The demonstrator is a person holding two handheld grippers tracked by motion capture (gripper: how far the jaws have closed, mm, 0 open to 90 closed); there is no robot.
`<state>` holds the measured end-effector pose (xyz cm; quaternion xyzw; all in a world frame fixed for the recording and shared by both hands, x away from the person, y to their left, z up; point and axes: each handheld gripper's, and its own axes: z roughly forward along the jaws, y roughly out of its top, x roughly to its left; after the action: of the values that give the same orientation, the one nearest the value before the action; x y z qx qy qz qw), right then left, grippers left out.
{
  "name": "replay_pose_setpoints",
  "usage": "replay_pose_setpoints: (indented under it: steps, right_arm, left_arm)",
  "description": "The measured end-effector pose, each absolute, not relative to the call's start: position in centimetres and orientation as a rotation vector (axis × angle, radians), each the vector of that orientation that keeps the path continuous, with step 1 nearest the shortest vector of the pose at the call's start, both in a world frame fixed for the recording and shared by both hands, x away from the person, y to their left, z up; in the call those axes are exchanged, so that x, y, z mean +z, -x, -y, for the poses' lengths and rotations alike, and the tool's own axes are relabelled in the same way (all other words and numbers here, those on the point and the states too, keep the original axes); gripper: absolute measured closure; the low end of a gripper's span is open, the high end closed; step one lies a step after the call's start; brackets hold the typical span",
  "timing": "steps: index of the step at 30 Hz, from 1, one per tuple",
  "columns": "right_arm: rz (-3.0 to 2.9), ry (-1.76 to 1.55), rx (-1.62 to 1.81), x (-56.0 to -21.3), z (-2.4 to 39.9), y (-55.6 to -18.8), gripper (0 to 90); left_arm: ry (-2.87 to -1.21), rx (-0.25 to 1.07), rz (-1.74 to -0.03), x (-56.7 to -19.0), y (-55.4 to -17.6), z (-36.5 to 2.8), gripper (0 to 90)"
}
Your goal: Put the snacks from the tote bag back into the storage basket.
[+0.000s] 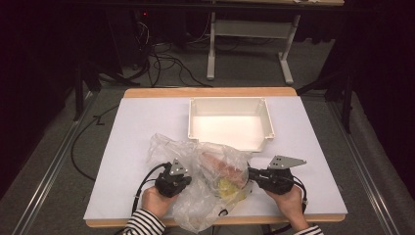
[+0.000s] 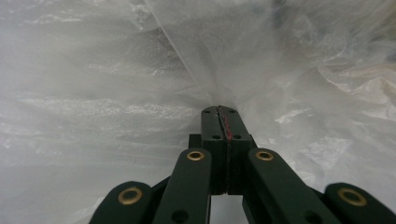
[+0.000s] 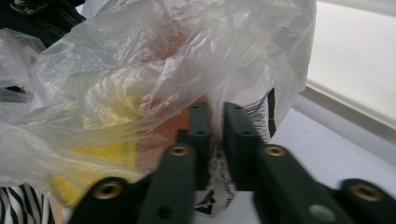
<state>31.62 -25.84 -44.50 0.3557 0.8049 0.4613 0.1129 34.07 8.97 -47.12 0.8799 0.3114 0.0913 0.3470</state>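
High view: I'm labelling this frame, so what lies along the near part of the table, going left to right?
Left gripper, shut on the clear plastic bag → the yellow and reddish contents inside the bag → right gripper, shut on the bag's other side.

Overhead light glares off the white rectangular plastic tray [image 1: 230, 122] at centre frame; the surroundings are dark, and the right gripper view is blurred at its lower edge.

Dark room; grey carpet floor [image 1: 244, 73]; white desk frame [image 1: 249, 29] behind; cables [image 1: 166, 63]
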Motion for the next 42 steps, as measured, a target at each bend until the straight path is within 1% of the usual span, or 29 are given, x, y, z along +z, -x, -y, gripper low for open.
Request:
replay_pose_setpoints:
  steps: [1, 2, 3, 4, 5, 6, 7, 8, 9, 10, 11, 12, 13, 15, 16, 19, 21, 23, 24, 25, 26, 28, 31, 35, 37, 38, 39, 41, 42]
  right_arm:
    - [-2.364, -1.032, 1.336, -44.4, 25.8, -31.8, 90.0]
    - [-2.364, -1.032, 1.336, -44.4, 25.8, -31.8, 90.0]
    - [-2.359, -1.027, 1.315, -44.3, 25.7, -31.7, 90.0]
    - [-2.358, -1.024, 1.307, -44.3, 25.7, -31.7, 90.0]
    - [-2.358, -1.024, 1.307, -44.3, 25.7, -31.7, 90.0]
    - [-2.356, -1.023, 1.299, -44.2, 25.7, -31.7, 90.0]
    - [-2.354, -1.020, 1.292, -44.2, 25.7, -31.7, 90.0]
    - [-2.350, -1.018, 1.285, -44.2, 25.7, -31.6, 90.0]
    - [-2.350, -1.010, 1.278, -44.1, 25.8, -31.6, 90.0]
    - [-2.343, -1.011, 1.276, -44.0, 25.8, -31.6, 90.0]
    - [-2.343, -1.011, 1.276, -44.0, 25.8, -31.6, 90.0]
    - [-2.334, -1.009, 1.272, -43.8, 25.9, -31.6, 90.0]
    - [-2.334, -1.009, 1.272, -43.8, 25.9, -31.6, 90.0]
    - [-2.320, -1.008, 1.251, -43.6, 26.1, -31.7, 90.0]
    - [-2.318, -1.014, 1.243, -43.6, 26.2, -31.8, 90.0]
    - [-2.312, -1.019, 1.227, -43.6, 26.3, -32.0, 90.0]
    - [-2.304, -1.035, 1.212, -43.6, 26.6, -32.3, 90.0]
    - [-2.295, -1.044, 1.209, -43.7, 26.8, -32.5, 90.0]
    - [-2.295, -1.044, 1.209, -43.7, 26.8, -32.5, 90.0]
    - [-2.292, -1.046, 1.206, -43.7, 26.9, -32.6, 90.0]
    - [-2.284, -1.054, 1.200, -43.7, 27.0, -32.7, 90.0]
    - [-2.280, -1.059, 1.195, -43.8, 27.1, -33.0, 90.0]
    - [-2.267, -1.078, 1.184, -43.9, 27.1, -33.3, 90.0]
    - [-2.251, -1.083, 1.178, -44.0, 27.2, -33.7, 90.0]
    - [-2.238, -1.097, 1.175, -44.1, 27.2, -34.0, 90.0]
    - [-2.228, -1.100, 1.171, -44.1, 27.2, -34.4, 90.0]
    - [-2.228, -1.100, 1.171, -44.1, 27.2, -34.4, 90.0]
    - [-2.214, -1.112, 1.160, -43.9, 27.0, -35.1, 90.0]
    - [-2.210, -1.111, 1.155, -43.9, 27.0, -35.3, 90.0]
  left_arm:
    - [-2.270, 0.258, -0.801, -46.8, -33.9, -9.1, 81.6]
    - [-2.270, 0.258, -0.801, -46.8, -33.9, -9.1, 76.9]
    - [-2.232, 0.295, -0.792, -46.1, -33.7, -9.5, 71.6]
    - [-2.209, 0.328, -0.792, -45.5, -33.7, -9.7, 65.0]
    - [-2.209, 0.328, -0.792, -45.5, -33.7, -9.7, 58.2]
    - [-2.180, 0.360, -0.794, -44.9, -33.6, -10.0, 58.2]
    - [-2.156, 0.384, -0.795, -44.2, -33.7, -10.3, 53.3]
    - [-2.134, 0.406, -0.799, -43.5, -33.8, -10.6, 45.0]
    - [-2.103, 0.443, -0.817, -42.2, -34.3, -11.3, 42.4]
    - [-2.103, 0.443, -0.817, -42.2, -34.3, -11.3, 40.3]
    - [-2.095, 0.457, -0.832, -41.8, -34.8, -11.6, 40.3]
    - [-2.081, 0.478, -0.862, -41.3, -35.8, -12.2, 37.8]
    - [-2.081, 0.478, -0.862, -41.3, -35.8, -12.2, 37.4]
    - [-2.076, 0.481, -0.901, -41.3, -37.2, -12.7, 36.9]
    - [-2.084, 0.476, -0.936, -42.0, -38.5, -13.0, 37.2]
    - [-2.123, 0.437, -0.956, -42.9, -39.4, -13.1, 39.4]
    - [-2.180, 0.355, -0.966, -44.6, -40.0, -12.8, 44.6]
    - [-2.207, 0.330, -0.960, -45.1, -40.0, -12.7, 50.1]
    - [-2.237, 0.312, -0.957, -45.6, -40.0, -12.6, 50.1]
    - [-2.263, 0.300, -0.956, -46.0, -40.0, -12.5, 53.0]
    - [-2.292, 0.262, -0.954, -46.6, -39.8, -12.5, 59.4]
    - [-2.298, 0.293, -0.930, -46.8, -39.3, -12.6, 65.3]
    - [-2.326, 0.294, -0.903, -46.7, -38.7, -12.5, 73.0]
    - [-2.351, 0.298, -0.861, -46.7, -37.7, -12.3, 87.2]
    - [-2.356, 0.297, -0.847, -46.7, -36.9, -12.2, 88.7]
    - [-2.342, 0.261, -0.846, -46.7, -36.2, -12.3, 89.8]
    - [-2.342, 0.261, -0.846, -46.7, -36.2, -12.3, 89.9]
    - [-2.341, 0.190, -0.828, -46.6, -34.7, -12.1, 90.0]
    - [-2.341, 0.190, -0.828, -46.6, -34.7, -12.1, 90.0]
